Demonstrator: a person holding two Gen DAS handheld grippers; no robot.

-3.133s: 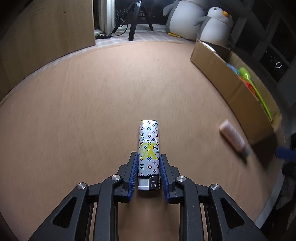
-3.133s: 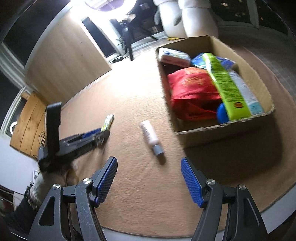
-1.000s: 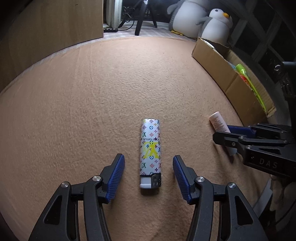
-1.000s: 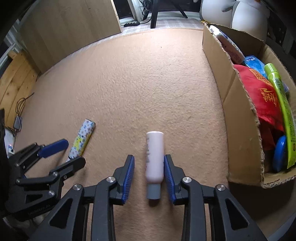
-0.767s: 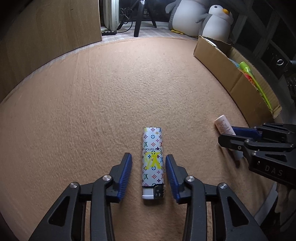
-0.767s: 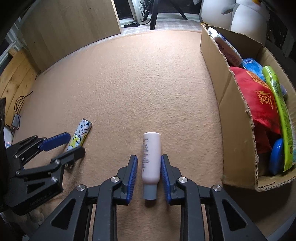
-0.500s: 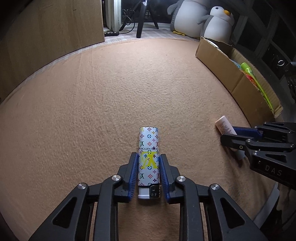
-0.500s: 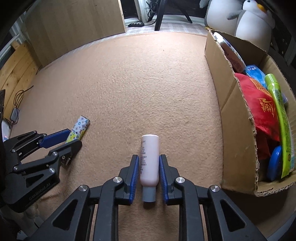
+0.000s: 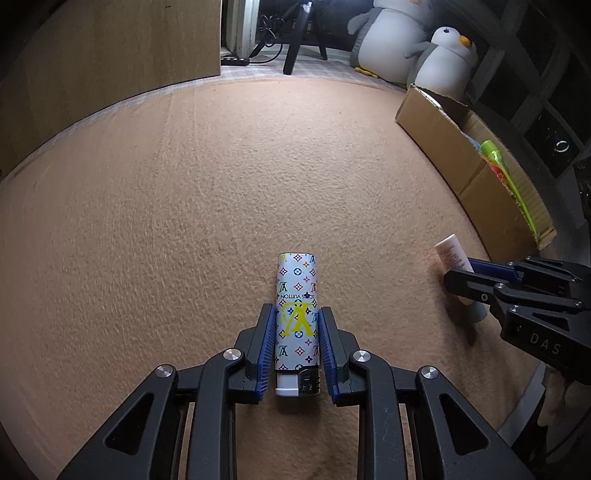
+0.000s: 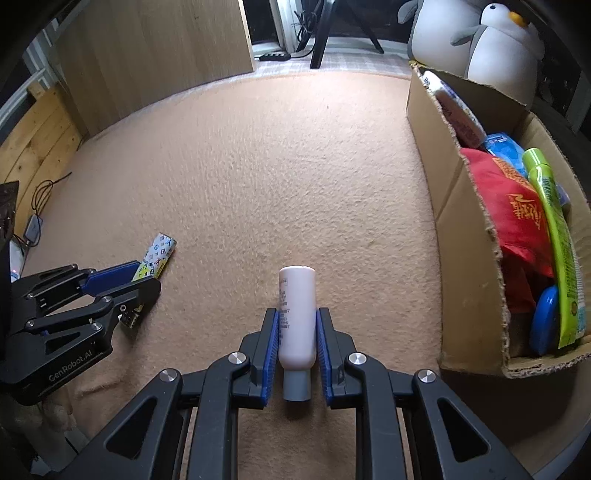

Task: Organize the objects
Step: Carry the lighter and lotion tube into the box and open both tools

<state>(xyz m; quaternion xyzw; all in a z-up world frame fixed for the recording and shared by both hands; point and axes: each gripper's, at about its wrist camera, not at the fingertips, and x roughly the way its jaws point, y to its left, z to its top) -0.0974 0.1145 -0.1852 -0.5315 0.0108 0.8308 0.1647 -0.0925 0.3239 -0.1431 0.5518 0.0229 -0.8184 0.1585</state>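
Lighter [image 9: 297, 321] and bottle [image 10: 296, 314] each lie lengthwise between clamped pads.
Cardboard box [image 10: 469, 258] sits right of right gripper [image 10: 296, 347], the nearer one; left gripper [image 9: 297, 350] is farther.

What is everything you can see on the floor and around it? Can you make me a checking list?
Surface: tan carpet, both loose things lying on it.
Job's things: patterned lighter; pink bottle, grey cap toward the camera; cardboard box to the right, holding a red bag, green tube and blue disc.
Clutter: nothing seen.
Grippers: left gripper fingers shut on the lighter; right gripper fingers shut on the bottle.
Cables: power strip with cords at the back; thin cable at left.
Surroundings: plush penguins, wooden panel, stand legs.
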